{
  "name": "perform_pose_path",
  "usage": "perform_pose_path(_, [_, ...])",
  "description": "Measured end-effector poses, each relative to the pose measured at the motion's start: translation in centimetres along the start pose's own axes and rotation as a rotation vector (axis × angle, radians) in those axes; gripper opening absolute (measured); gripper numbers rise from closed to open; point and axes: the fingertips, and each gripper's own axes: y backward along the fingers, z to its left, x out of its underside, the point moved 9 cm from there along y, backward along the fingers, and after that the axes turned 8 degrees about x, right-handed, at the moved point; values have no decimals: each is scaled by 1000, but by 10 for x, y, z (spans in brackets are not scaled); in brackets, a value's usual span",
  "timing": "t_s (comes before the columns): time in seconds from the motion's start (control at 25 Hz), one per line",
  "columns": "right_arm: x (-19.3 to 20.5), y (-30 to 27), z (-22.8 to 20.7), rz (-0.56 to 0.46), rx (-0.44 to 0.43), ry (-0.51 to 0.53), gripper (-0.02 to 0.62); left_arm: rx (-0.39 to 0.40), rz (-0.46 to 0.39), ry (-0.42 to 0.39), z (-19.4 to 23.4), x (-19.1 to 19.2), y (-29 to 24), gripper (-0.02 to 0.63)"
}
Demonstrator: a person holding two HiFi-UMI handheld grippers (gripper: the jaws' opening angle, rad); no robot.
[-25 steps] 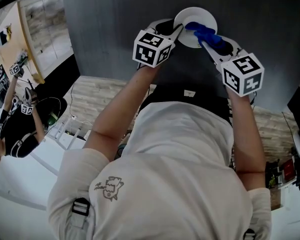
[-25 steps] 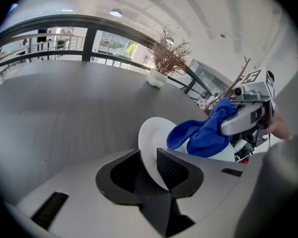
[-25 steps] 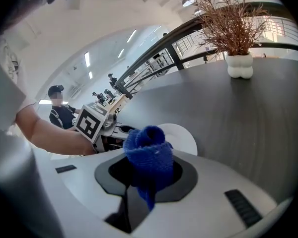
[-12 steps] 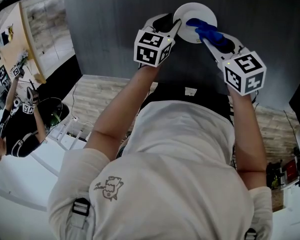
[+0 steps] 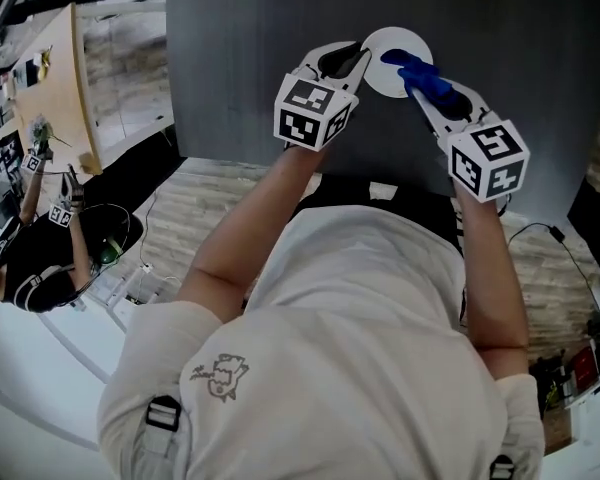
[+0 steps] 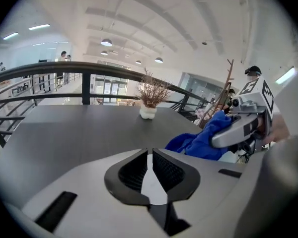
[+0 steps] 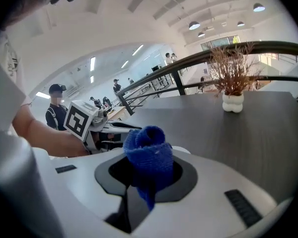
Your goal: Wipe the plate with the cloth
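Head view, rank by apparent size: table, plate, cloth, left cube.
1. Table.
2-3. Left cube and plate look alike; the cube is nearer the camera, and the plate is partly covered, so unranked.
4. Cloth.

Dark table (image 5: 240,58) — twig vase (image 6: 148,112)

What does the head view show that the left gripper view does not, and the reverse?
Only the head view: the round face of the plate and the person's shirt. Only the left gripper view: a white vase with twigs, and the fingers of the left gripper, just closed further, pressing the plate's rim. Both: the blue cloth in the right gripper, and the table.
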Motion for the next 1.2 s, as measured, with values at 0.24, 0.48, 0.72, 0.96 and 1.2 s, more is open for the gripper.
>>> perform_pose_path(0.24, [-30, 28, 39, -133, 52, 47, 87, 81, -115, -90, -23, -41, 55, 8])
perform_pose_path(0.48, [-53, 78, 91, -266, 76, 132, 87, 173, -245, -156, -65, -77, 117, 7])
perform_pose_path(0.72, [-80, 123, 136, -477, 100, 234, 87, 234, -371, -231, -100, -100, 171, 6])
perform_pose_path(0.96, [-75, 176, 175, -605, 83, 315, 87, 215, -486, -272, -148, -104, 218, 6])
perform_pose_path(1.2, [-43, 215, 189, -626, 6, 364, 87, 125, -557, -277, -204, -78, 237, 8])
